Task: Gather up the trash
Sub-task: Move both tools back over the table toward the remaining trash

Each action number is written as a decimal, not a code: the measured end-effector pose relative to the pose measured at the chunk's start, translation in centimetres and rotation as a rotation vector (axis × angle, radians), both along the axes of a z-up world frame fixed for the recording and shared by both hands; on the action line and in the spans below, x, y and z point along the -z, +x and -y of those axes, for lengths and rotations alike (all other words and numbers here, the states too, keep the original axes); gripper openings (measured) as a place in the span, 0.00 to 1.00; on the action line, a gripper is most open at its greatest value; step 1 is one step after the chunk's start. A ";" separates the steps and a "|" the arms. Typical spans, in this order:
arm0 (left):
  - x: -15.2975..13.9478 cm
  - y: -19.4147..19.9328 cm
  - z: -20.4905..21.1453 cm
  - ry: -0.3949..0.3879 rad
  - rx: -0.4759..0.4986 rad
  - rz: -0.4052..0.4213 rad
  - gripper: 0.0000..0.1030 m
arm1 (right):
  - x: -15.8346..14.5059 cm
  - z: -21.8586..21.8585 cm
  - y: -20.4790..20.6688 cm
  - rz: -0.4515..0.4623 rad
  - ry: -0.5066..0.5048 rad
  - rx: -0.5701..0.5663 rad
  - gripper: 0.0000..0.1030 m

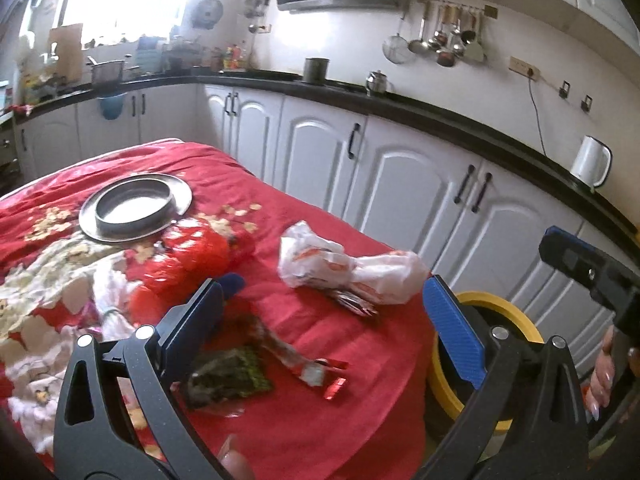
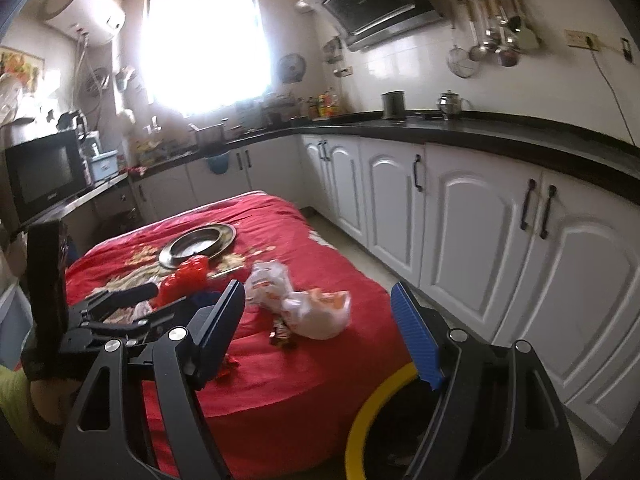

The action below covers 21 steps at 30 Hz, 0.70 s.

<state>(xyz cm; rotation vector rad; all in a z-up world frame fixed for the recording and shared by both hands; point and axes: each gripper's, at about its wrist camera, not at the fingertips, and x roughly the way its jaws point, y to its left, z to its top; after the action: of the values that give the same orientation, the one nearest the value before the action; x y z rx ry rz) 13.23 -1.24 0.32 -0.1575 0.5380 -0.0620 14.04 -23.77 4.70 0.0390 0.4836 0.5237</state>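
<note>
A table with a red cloth holds trash: a crumpled white and orange plastic bag, a green and dark wrapper, a red and white wrapper and a crumpled red bag. My left gripper is open and empty above the wrappers. My right gripper is open and empty, above the table's near right edge, with the white and orange bag just beyond it. A yellow-rimmed bin stands below, by the table; it also shows in the left wrist view.
A grey metal plate sits at the far end of the table. White cabinets under a black counter run along the right. A microwave stands at the left. The left gripper's body shows at left.
</note>
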 end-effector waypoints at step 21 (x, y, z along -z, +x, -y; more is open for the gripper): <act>1.4 -0.7 -8.1 -0.047 -0.187 -0.023 0.89 | 3.1 -7.5 4.2 -0.057 -0.146 -0.091 0.71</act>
<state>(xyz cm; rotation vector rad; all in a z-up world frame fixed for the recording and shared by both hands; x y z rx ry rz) 12.54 6.85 -1.04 -0.2542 0.5425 0.1094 18.24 -16.28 1.62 -0.1087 0.5798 0.5762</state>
